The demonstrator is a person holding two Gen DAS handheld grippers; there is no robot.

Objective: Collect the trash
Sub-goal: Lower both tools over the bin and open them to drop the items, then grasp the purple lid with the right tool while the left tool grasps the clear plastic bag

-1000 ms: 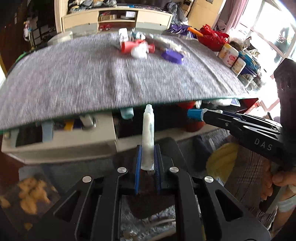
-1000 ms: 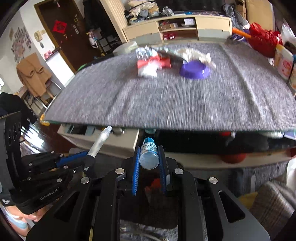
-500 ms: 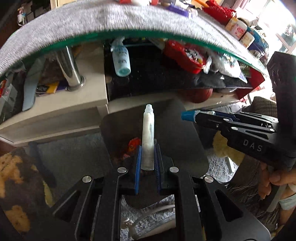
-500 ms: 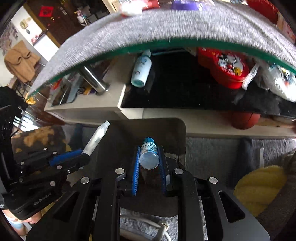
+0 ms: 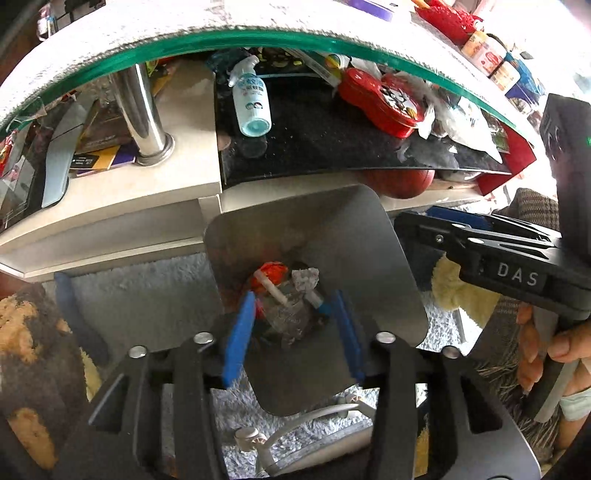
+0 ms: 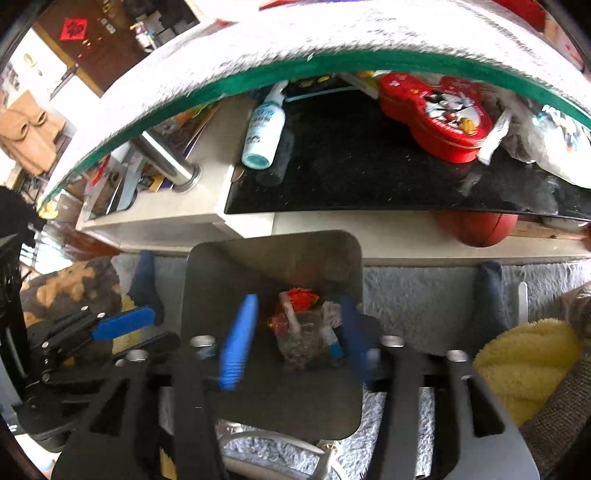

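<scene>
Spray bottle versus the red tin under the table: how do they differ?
The spray bottle is white with a turquoise base; the red tin carries a cartoon print. The spray bottle is slim; the red tin is broad and flat. Both sit on the black shelf under the table.

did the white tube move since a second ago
Yes. The white tube has left the opening left gripper and dropped into the metal bin, below the table edge.
</scene>
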